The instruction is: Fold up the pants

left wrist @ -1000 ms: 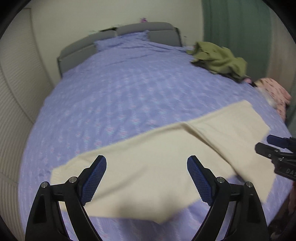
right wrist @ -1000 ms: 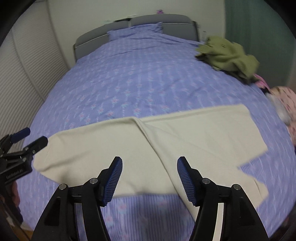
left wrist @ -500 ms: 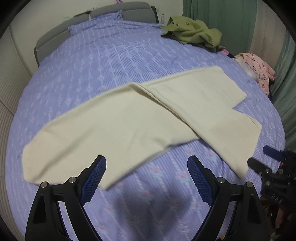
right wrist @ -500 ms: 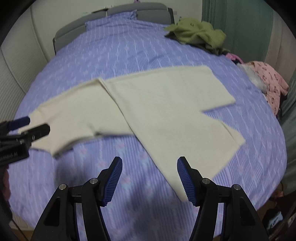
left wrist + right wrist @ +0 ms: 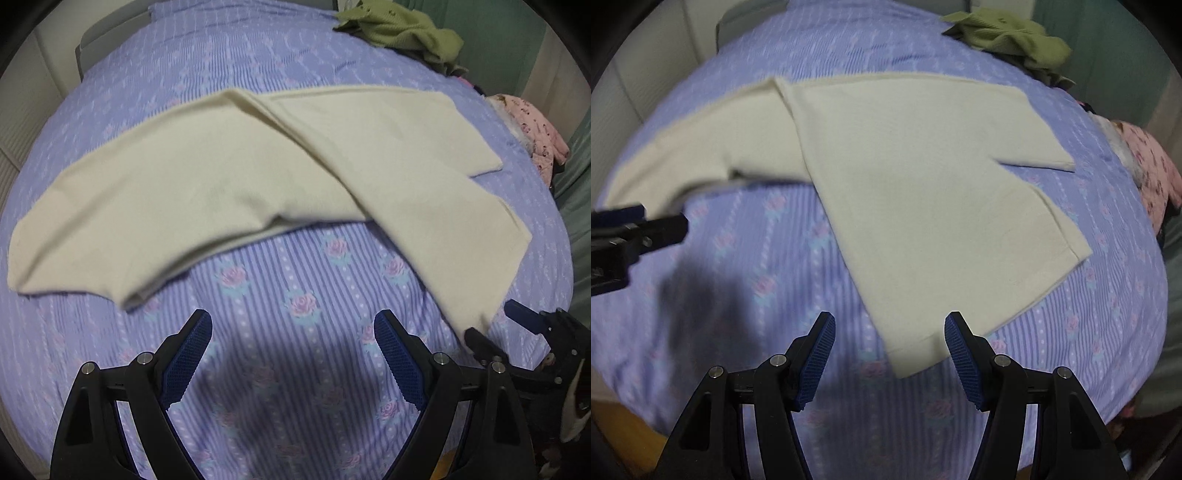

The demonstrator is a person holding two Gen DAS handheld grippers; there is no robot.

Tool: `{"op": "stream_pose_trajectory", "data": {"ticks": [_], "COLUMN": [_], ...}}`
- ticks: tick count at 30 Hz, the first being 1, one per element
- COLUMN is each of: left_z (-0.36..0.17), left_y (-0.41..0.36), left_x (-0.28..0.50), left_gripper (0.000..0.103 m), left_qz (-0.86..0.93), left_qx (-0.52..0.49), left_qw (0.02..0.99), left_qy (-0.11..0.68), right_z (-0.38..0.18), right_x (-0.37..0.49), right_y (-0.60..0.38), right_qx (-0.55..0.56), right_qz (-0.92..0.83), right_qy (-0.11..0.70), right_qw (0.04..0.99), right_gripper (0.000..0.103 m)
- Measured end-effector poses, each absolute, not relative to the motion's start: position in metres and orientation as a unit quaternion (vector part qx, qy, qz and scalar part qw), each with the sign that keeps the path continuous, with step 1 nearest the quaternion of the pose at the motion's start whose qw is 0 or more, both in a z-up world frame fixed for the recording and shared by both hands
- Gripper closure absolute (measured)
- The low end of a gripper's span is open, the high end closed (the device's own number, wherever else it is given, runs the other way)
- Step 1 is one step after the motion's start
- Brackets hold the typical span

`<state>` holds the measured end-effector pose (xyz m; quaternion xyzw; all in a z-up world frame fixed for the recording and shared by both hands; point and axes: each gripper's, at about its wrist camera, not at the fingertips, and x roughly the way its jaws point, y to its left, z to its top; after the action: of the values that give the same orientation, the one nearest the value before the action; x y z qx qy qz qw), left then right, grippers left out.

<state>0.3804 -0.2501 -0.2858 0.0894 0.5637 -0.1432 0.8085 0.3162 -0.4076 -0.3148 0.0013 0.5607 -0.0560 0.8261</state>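
Note:
Cream pants [image 5: 229, 177] lie flat on the purple flowered bedcover [image 5: 295, 332], waist end at the left and one leg crossing over toward the near right. My left gripper [image 5: 291, 325] hangs open over bare cover, short of the pants' near edge. In the right wrist view the pants [image 5: 916, 184] spread out ahead, and the near hem corner [image 5: 912, 350] shows between the pads of my open right gripper [image 5: 891, 325], which do not touch it. Each gripper also shows in the other's view: the right gripper [image 5: 517, 332] by that hem, the left gripper [image 5: 639, 225] at the left edge.
A green garment [image 5: 402, 29] lies crumpled at the far right of the bed, and a pink patterned garment [image 5: 535, 129] sits at the right edge. A grey headboard [image 5: 107, 44] is at the far end. Wooden floor [image 5: 620, 435] shows below the bed's near corner.
Both grippers have come down and back toward the bed's near edge, tilting further downward. The pants now sit higher in both views. Neither gripper's opening has changed.

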Motion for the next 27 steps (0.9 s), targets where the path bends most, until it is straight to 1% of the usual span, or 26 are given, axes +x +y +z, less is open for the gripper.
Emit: {"op": "stream_pose_trajectory", "data": {"ticks": [6, 8, 9, 10, 11, 13, 17, 21, 24, 27], "left_z": [-0.296, -0.295, -0.294, -0.292, -0.29, -0.284, -0.267, -0.244, -0.229, -0.215], "left_y": [-0.262, -0.264, -0.265, -0.266, -0.267, -0.27, -0.278, -0.302, -0.327, -0.349], "left_x": [0.383, 0.385, 0.386, 0.388, 0.389, 0.394, 0.406, 0.43, 0.459, 0.491], "left_gripper": [0.013, 0.013, 0.013, 0.013, 0.013, 0.013, 0.013, 0.013, 0.013, 0.013], "left_qz": [-0.134, -0.131, -0.131, -0.13, -0.129, -0.13, -0.133, -0.129, -0.119, -0.116], "left_qx": [0.1, 0.1, 0.1, 0.099, 0.099, 0.098, 0.094, 0.086, 0.072, 0.047], "left_qw": [0.805, 0.805, 0.805, 0.805, 0.805, 0.807, 0.815, 0.837, 0.853, 0.863], "left_qy": [0.569, 0.57, 0.57, 0.57, 0.57, 0.568, 0.556, 0.524, 0.503, 0.489], "right_z": [-0.35, -0.357, -0.36, -0.36, -0.359, -0.341, -0.271, -0.213, -0.189, -0.18], "right_x": [0.337, 0.344, 0.347, 0.35, 0.352, 0.357, 0.37, 0.418, 0.47, 0.515], "right_y": [-0.403, -0.408, -0.413, -0.418, -0.423, -0.438, -0.474, -0.526, -0.57, -0.594], "right_qx": [-0.033, -0.032, -0.029, -0.021, -0.007, 0.021, 0.028, 0.023, 0.025, 0.011], "right_qz": [-0.04, -0.046, -0.049, -0.048, -0.042, -0.047, -0.077, -0.096, -0.109, -0.121], "right_qy": [0.588, 0.595, 0.6, 0.603, 0.605, 0.6, 0.527, 0.465, 0.431, 0.415], "right_qw": [0.808, 0.802, 0.798, 0.796, 0.795, 0.799, 0.846, 0.88, 0.895, 0.902], "right_gripper": [0.041, 0.047, 0.063, 0.083, 0.092, 0.095, 0.096, 0.096, 0.097, 0.097]}}
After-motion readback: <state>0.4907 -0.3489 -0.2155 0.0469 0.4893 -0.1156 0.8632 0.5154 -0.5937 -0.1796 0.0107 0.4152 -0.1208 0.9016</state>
